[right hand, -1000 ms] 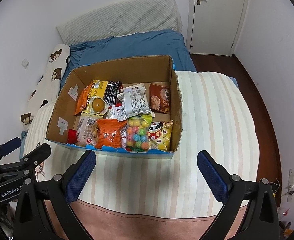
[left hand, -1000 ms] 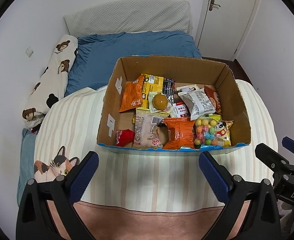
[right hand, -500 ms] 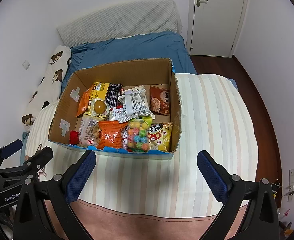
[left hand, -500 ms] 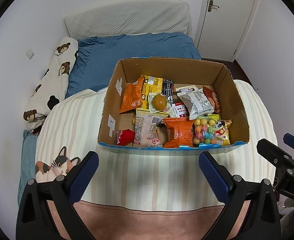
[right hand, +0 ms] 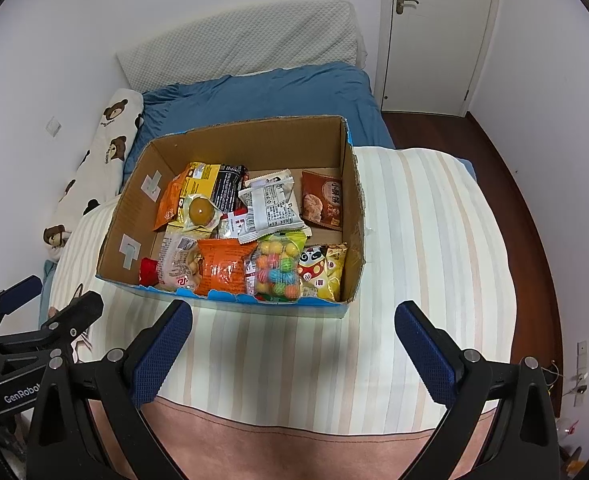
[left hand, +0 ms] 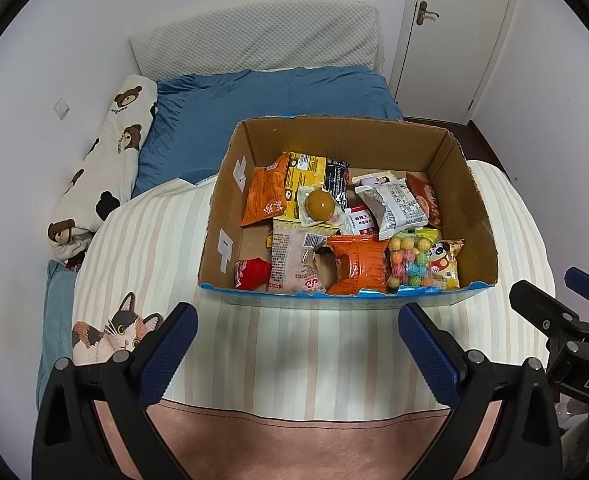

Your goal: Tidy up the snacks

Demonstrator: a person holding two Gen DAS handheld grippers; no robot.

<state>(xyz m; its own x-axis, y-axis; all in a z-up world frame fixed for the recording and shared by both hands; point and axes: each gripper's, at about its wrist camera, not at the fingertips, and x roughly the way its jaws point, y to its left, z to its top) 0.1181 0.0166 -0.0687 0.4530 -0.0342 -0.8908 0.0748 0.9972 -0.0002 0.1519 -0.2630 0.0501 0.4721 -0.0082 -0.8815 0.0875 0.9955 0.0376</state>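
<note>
An open cardboard box sits on a striped blanket on a bed and holds several snack packs. Among them are an orange bag, a bag of coloured balls, a wrapped round yellow cake, a white pack and a small red pack. My left gripper is open and empty, in front of the box. My right gripper is open and empty too, also short of the box.
The striped blanket has a cat print at the left. A bear-print pillow and a blue cover lie behind the box. A door and wooden floor are on the right.
Both grippers have drawn back slightly, so the box sits a little farther off in both views. Both stay open and empty; the snacks have not moved.
</note>
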